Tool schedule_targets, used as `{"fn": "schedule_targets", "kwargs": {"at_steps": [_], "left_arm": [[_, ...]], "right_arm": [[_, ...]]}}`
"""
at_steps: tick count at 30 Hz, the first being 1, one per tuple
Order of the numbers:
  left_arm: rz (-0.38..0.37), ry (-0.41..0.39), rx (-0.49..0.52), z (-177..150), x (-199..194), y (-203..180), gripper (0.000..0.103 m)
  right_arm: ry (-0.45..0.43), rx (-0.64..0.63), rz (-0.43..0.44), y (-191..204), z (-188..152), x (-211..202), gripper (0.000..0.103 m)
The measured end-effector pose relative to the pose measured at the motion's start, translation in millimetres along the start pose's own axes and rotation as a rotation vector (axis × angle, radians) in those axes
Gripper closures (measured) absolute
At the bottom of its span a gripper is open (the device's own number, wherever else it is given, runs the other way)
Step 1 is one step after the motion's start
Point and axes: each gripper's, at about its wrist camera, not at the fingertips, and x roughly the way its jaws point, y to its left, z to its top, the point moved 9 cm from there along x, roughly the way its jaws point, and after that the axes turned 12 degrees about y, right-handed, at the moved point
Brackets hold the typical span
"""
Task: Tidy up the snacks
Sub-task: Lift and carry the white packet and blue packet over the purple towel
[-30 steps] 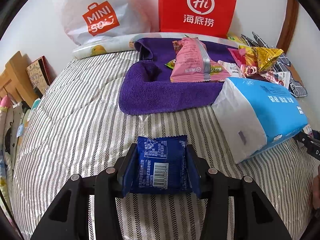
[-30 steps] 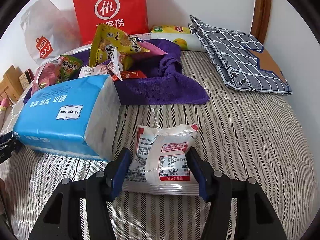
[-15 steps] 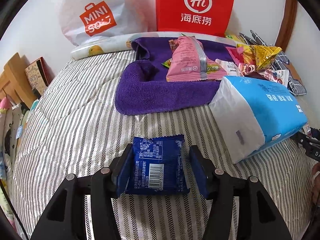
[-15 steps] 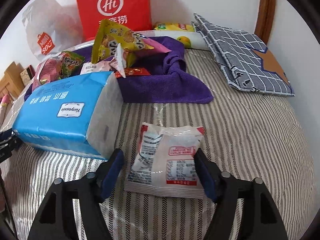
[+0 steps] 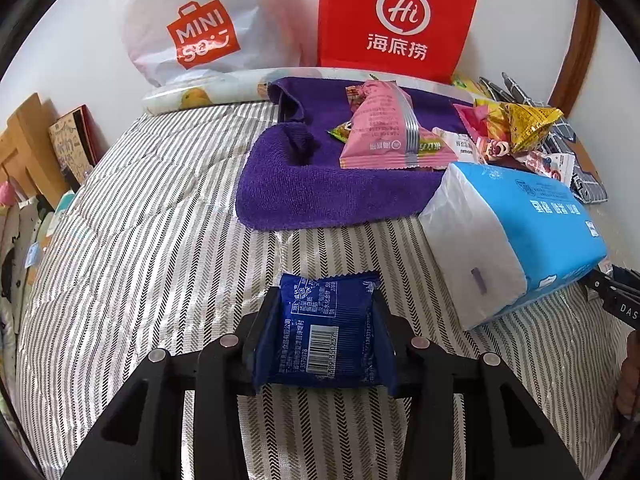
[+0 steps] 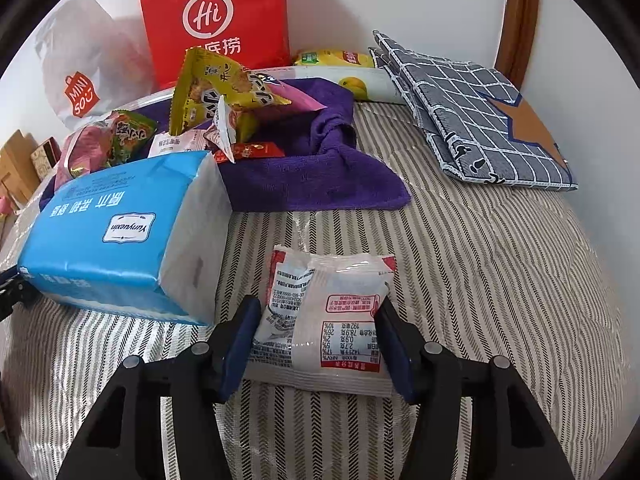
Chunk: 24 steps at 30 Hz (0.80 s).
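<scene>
Two packets gripped, one per hand, near the front edge of the bed [image 5: 140,240]. On the left gripper [image 5: 324,296], fingers just drawn in further and now pinching a blue packet [image 5: 326,328] by its two sides, open only as wide as the packet. Same on the right gripper [image 6: 316,304]: fingers just closed further, clamped on a white packet [image 6: 320,320] with red print. Cannot tell whether either packet is lifted clear of the cover.

Between the two grippers, a blue tissue pack [image 5: 520,232]. Toward the far edge, on a purple towel [image 5: 304,196], a loose heap of other snacks [image 5: 380,132] in pink, yellow and green wrappers, overlapping and unsorted. Behind that, against the wall, a red paper bag [image 5: 396,20] and a white plastic bag [image 5: 200,28].

Judged early in the task: nothing yet grouped or put away, most of the heap apparently untouched. Probably left to do: carrying these two to their place, then working through the heap.
</scene>
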Motion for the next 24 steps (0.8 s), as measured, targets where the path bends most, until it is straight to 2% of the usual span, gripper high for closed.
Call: {"fn": "schedule_targets", "kwargs": {"at_steps": [5, 7, 16, 24], "left_arm": [[-0.048, 0.001, 0.002, -6.0, -10.0, -1.1, 0.061], [-0.078, -0.005, 0.008, -7.2, -20.5, -4.0, 0.061], [-0.124, -0.08, 0.072, 2.7, -73.8, -31.9, 0.061], [-0.17, -0.101, 0.107, 13.7, -95.7, -57.1, 0.061]], "right_arm": [[-0.017, 0.043, 0.017, -3.4, -5.0, -16.2, 0.049], [-0.045, 0.041, 0.011, -1.7, -5.9, -29.6, 0.049], [-0.174, 0.034, 0.03, 13.8, 6.0, -91.9, 0.049], [-0.246, 0.033, 0.052, 27.6, 21.7, -127.1, 0.049]]}}
